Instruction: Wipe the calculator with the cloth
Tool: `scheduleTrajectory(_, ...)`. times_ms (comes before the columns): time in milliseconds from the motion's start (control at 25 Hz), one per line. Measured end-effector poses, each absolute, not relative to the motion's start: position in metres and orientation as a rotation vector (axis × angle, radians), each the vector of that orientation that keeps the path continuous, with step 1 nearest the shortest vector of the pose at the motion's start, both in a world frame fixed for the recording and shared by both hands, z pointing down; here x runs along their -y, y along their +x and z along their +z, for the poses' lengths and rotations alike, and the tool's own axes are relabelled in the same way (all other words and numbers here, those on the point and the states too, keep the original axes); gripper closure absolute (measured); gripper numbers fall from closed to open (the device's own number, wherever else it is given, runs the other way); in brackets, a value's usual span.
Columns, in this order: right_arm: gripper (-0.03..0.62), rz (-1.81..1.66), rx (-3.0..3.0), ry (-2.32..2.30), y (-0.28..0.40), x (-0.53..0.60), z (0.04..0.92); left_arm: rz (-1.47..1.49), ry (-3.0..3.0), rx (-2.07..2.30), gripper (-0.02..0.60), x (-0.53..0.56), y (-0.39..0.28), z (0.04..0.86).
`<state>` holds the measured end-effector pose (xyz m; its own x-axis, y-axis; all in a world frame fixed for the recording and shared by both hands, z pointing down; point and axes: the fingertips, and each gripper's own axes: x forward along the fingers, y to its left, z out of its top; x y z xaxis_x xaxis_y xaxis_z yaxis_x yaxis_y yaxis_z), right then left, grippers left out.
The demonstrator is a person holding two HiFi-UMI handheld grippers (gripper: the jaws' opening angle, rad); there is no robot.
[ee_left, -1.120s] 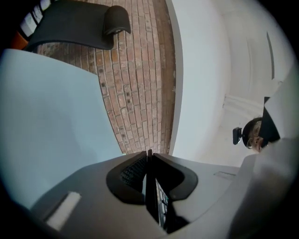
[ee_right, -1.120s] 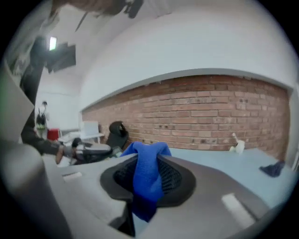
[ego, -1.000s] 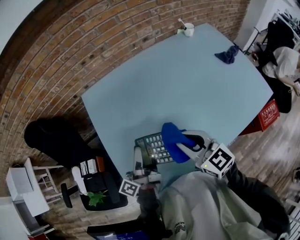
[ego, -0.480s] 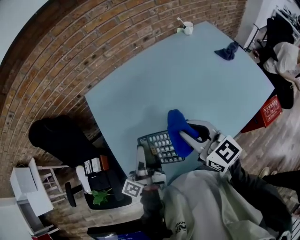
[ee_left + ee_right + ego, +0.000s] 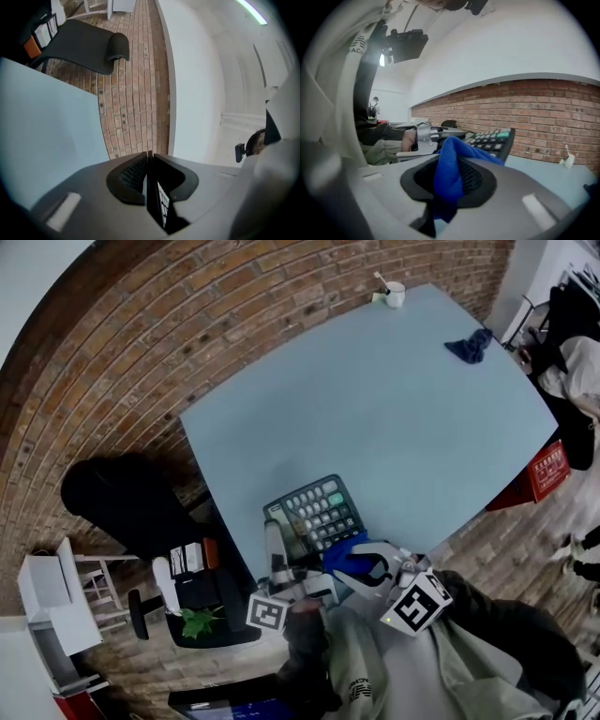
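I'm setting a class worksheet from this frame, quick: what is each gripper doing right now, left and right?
Left gripper: closed on the calculator, at its edge.
Right gripper: closed on the blue cloth.

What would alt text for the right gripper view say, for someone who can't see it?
The right gripper pinches a blue cloth between its jaws, close to the camera. Just beyond, the left gripper holds a dark calculator tilted up over the pale blue table, brick wall behind.
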<state>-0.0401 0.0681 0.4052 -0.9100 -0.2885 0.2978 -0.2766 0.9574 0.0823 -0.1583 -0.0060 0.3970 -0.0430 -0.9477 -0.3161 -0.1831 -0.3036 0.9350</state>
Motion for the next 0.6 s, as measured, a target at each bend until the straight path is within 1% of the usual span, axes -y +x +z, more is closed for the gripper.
scheduleTrajectory(120,0.511,-0.032,2.816,0.425,-0.051,-0.06,0.405,-1.423,1.537,1.232,0.535,0.007,-0.157,0.397)
scheduleTrajectory(280,0.511,-0.1,2.823,0.462,-0.032,-0.053,0.402,-1.42,1.564,1.244,0.534,0.003,-0.161,0.393)
scheduleTrajectory(480,0.51,-0.208,2.73,0.769,0.01,-0.008,0.38,-1.34,1.704,1.306,0.54,-0.001,-0.16,0.384)
scheduleTrajectory(600,0.51,-0.341,2.618,0.869,0.007,0.015,0.371,-1.266,1.749,1.31,0.54,0.001,-0.143,0.388)
